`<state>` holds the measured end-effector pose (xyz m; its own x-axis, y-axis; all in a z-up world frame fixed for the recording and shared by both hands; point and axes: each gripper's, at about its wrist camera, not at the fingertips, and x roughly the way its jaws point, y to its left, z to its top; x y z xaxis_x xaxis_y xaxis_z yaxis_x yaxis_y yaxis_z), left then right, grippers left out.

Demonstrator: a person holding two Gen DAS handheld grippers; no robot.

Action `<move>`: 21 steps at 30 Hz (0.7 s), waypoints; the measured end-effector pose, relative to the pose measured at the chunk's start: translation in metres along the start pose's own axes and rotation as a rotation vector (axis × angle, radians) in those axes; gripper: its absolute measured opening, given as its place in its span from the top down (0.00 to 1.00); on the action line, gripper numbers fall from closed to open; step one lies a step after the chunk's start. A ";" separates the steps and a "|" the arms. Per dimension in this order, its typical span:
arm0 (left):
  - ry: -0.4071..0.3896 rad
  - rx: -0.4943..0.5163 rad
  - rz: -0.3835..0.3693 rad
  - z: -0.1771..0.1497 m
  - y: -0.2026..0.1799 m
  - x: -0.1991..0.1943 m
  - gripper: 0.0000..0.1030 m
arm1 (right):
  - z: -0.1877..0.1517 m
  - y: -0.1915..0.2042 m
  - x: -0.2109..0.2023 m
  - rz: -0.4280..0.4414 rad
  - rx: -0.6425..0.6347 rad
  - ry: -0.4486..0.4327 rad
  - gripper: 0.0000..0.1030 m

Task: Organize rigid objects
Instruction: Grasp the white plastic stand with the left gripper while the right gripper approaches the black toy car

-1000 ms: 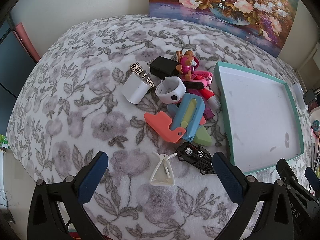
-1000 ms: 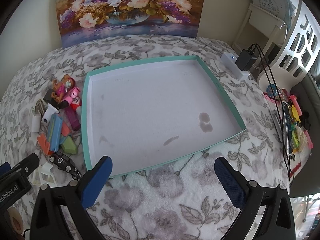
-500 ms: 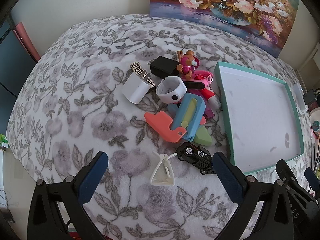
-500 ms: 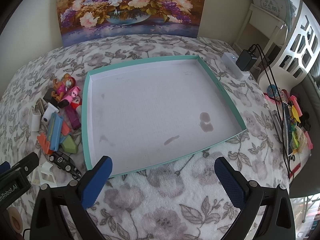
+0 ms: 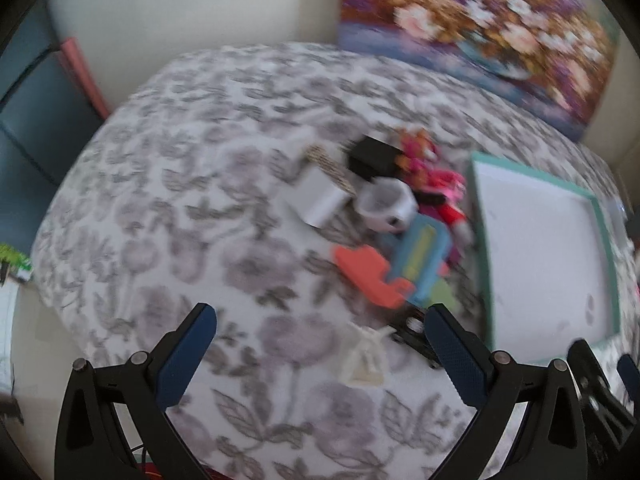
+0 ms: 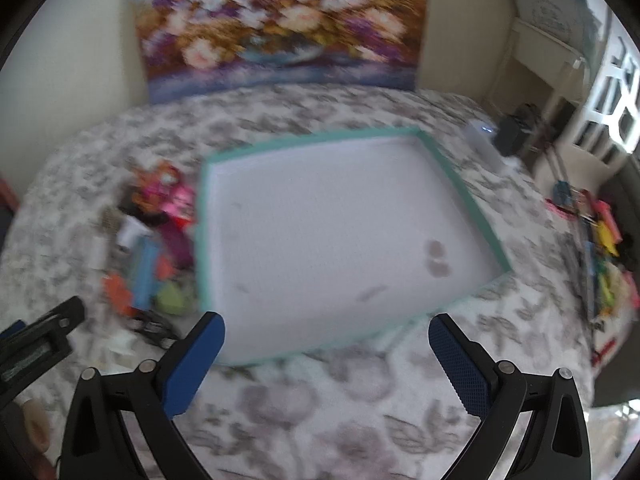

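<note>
You have one teal-rimmed tray (image 6: 466,196) on the bed. Beside it, count these loose items, one of each:

- one black toy car (image 5: 412,330)
- one white plastic stand (image 5: 366,360)
- one orange flat piece (image 5: 368,276)
- one blue case (image 5: 420,258)
- one green wedge (image 5: 442,294)
- one white ring-shaped piece (image 5: 386,202)
- one white block (image 5: 318,198)
- one black box (image 5: 372,158)
- one patterned strip (image 5: 330,166)

You also see pink and red toys (image 5: 432,182) clustered together; blur prevents an exact count. One floral painting (image 6: 280,20) stands behind the bed.
</note>
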<state>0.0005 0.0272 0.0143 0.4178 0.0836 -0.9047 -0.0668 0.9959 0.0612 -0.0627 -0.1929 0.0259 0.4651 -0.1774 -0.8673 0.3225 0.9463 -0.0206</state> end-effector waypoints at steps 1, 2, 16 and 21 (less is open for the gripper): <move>0.001 -0.020 0.006 0.001 0.006 0.001 0.00 | 0.001 0.005 0.000 0.024 -0.012 0.000 0.00; 0.006 -0.036 0.009 0.001 0.011 0.003 0.00 | 0.001 0.012 0.001 0.042 -0.033 0.001 0.00; 0.132 -0.115 -0.082 -0.005 0.032 0.038 0.00 | 0.002 0.045 0.024 0.130 -0.027 0.082 0.01; 0.146 -0.044 -0.132 -0.008 0.014 0.039 0.00 | 0.006 0.023 0.029 0.083 0.050 0.104 0.01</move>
<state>0.0084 0.0446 -0.0237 0.2896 -0.0563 -0.9555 -0.0614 0.9951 -0.0773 -0.0365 -0.1783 0.0033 0.4047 -0.0681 -0.9119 0.3282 0.9416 0.0754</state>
